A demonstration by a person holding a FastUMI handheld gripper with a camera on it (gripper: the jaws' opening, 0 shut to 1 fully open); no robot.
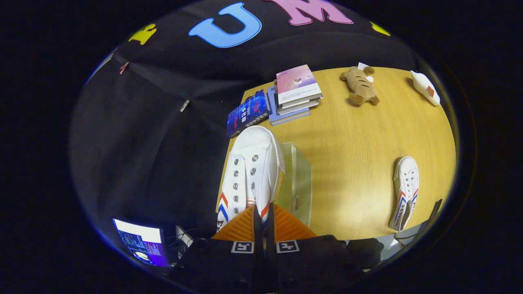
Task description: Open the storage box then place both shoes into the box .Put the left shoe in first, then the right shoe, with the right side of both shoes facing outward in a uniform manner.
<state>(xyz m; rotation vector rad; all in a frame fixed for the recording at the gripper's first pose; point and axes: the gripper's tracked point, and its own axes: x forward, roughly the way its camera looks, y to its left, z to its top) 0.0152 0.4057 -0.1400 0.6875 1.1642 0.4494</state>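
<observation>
Between my tongs (261,218) hangs one white shoe (250,171), its heel end pinched between the two orange fingers (237,228), which sit nearly together and are clenched on it, toe pointing to twelve o'clock. It is lifted over the near corner of the counter (355,134). Just at one o'clock from the fingers stands the clear storage box (297,179); I cannot tell for sure whether its lid is open. At three o'clock, well apart, the second shoe (405,192) lies flat on the counter, untouched. Beyond, at twelve, sits a stack of books (292,92), with a plush toy (360,86) at one o'clock. I judge the task about midway: first shoe in hand but not yet boxed, second shoe to be fetched after.
</observation>
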